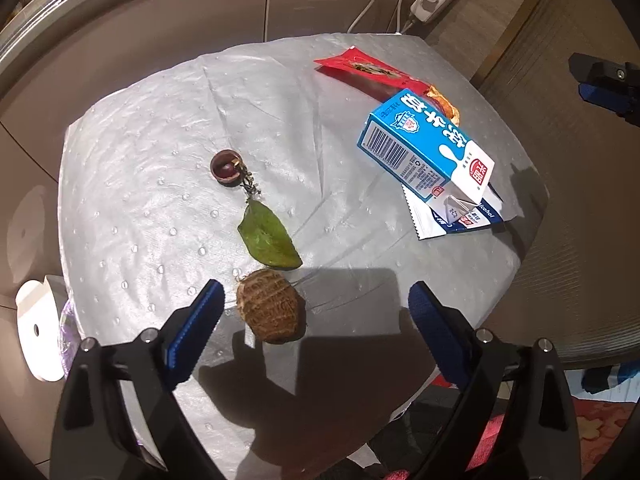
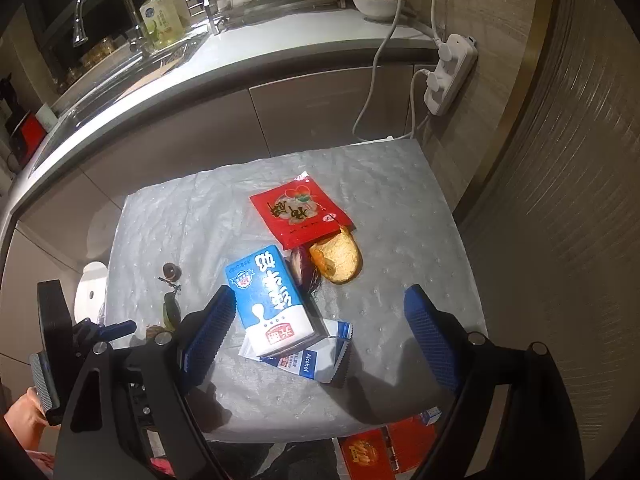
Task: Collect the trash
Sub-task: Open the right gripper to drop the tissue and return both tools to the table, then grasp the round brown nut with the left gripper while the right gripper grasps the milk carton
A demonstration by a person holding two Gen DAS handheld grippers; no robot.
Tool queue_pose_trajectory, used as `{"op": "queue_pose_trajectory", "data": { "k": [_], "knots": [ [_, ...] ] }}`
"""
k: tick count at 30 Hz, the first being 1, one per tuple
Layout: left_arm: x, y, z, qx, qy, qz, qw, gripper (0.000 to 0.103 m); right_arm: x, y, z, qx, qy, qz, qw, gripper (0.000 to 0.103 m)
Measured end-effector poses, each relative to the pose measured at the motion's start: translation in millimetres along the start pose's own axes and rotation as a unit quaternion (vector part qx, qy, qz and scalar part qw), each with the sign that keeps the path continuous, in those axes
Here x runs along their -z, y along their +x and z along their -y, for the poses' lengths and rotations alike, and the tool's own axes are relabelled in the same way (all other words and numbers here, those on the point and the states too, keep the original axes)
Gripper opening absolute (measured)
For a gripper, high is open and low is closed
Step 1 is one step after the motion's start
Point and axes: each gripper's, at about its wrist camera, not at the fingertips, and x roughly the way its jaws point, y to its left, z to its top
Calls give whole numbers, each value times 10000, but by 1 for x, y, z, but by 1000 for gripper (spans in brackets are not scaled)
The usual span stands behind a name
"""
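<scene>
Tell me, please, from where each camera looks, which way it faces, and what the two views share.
Left wrist: rides the left gripper, angled down over the table's near left; both blue fingers show, open above the brown root.
Right wrist: rides the right gripper, angled down toward the kitchen counter; its open fingers frame the milk carton.
Shared: carton, red packet, leaf.

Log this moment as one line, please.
left gripper open over taro root | right gripper open over milk carton | nothing held
</scene>
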Motion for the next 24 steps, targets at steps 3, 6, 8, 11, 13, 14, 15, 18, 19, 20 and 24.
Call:
{"op": "queue_pose_trajectory", "data": {
  "k": [3,6,8,11,13,14,15,18,19,20,24],
  "knots": [
    [-2,7,-3,-121,-124,8,9998,76,-1,2,5,-43,-42,-19,10000,86],
    [-6,8,-8,-221,-209,67,9995,63,-1,4,9,-91,-71,-12,9999,86],
    [-9,8,-10,-301,-214,79,9993,50,-1,6,13,-135,-60,-11,9999,86],
    [-12,10,-16,-376,-231,7,9990,40,-1,10,16,-235,-17,-19,9997,86],
    [-13,11,-19,-373,-229,-50,9990,40,-2,13,17,-298,-1,-40,9995,86],
    [-12,10,-19,-379,-217,-81,9990,40,-2,14,18,-330,5,-41,9994,86],
    [-12,10,-20,-381,-211,-116,9990,40,-2,16,18,-356,9,-39,9994,86],
    [-13,12,-18,-420,-150,-206,9988,40,-3,19,17,-444,35,-28,9990,86],
    [-13,12,-18,-443,-136,-237,9986,40,-3,20,17,-480,46,-28,9988,86],
    [-13,13,-19,-461,-138,-299,9984,42,-3,21,17,-508,57,-31,9987,86],
    [-8,23,-21,-539,-134,-575,9968,47,-2,26,20,-603,133,-47,9981,86]
  ]
}}
